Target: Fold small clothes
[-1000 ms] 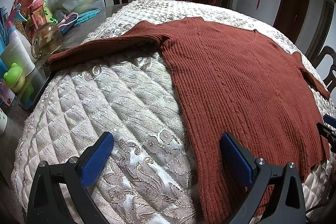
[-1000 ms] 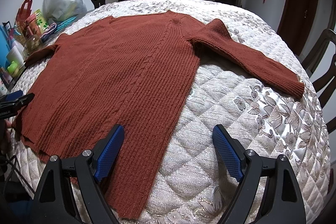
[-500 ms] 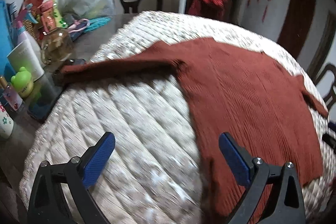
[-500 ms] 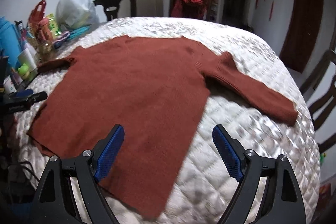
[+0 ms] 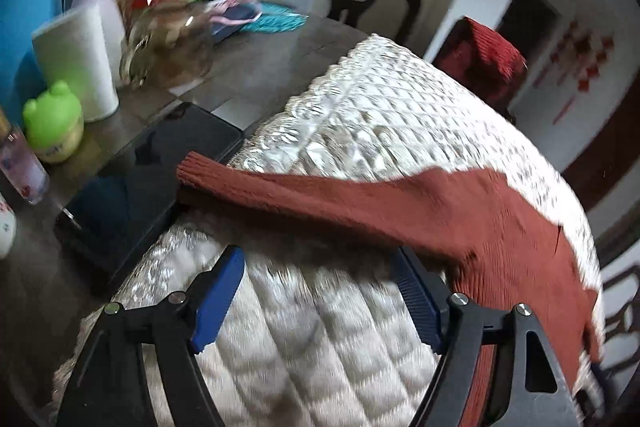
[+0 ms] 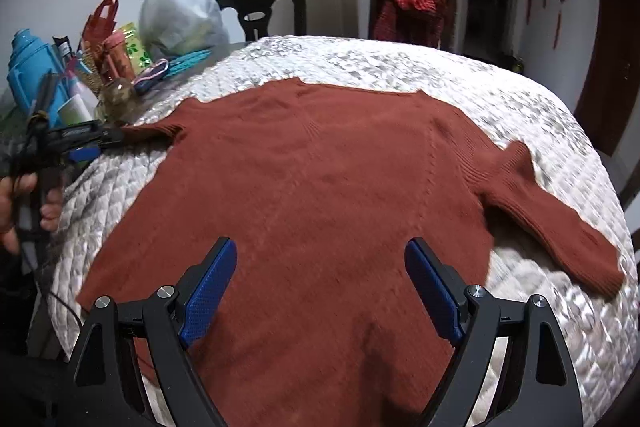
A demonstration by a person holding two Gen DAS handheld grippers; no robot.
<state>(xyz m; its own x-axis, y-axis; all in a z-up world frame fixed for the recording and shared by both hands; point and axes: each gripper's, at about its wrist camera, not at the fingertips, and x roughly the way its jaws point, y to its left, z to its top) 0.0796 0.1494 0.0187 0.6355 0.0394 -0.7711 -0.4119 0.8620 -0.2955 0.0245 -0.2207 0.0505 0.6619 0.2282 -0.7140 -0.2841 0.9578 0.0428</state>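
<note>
A rust-red knit sweater [image 6: 328, 187] lies flat on a white quilted cover [image 6: 500, 95], sleeves spread out to both sides. In the left wrist view its left sleeve [image 5: 320, 199] runs across the frame, the cuff [image 5: 192, 173] at the quilt's edge. My left gripper [image 5: 320, 291] is open, just short of that sleeve; it also shows in the right wrist view [image 6: 86, 143] beside the sleeve. My right gripper [image 6: 320, 287] is open, above the sweater's lower body. The right sleeve [image 6: 552, 223] lies on the quilt.
A black phone [image 5: 152, 175] lies on the table by the cuff. Beside it stand a green frog jar [image 5: 52, 123], a white cup [image 5: 76, 67], a glass jar [image 5: 172, 47], a blue flask [image 6: 28, 71] and a plastic bag [image 6: 180, 15]. Chairs [image 6: 264, 7] stand behind.
My left gripper has swung left and forward to the left sleeve near the cuff. My right gripper has pulled back and shifted left, over the sweater's lower body. Both stay open.
</note>
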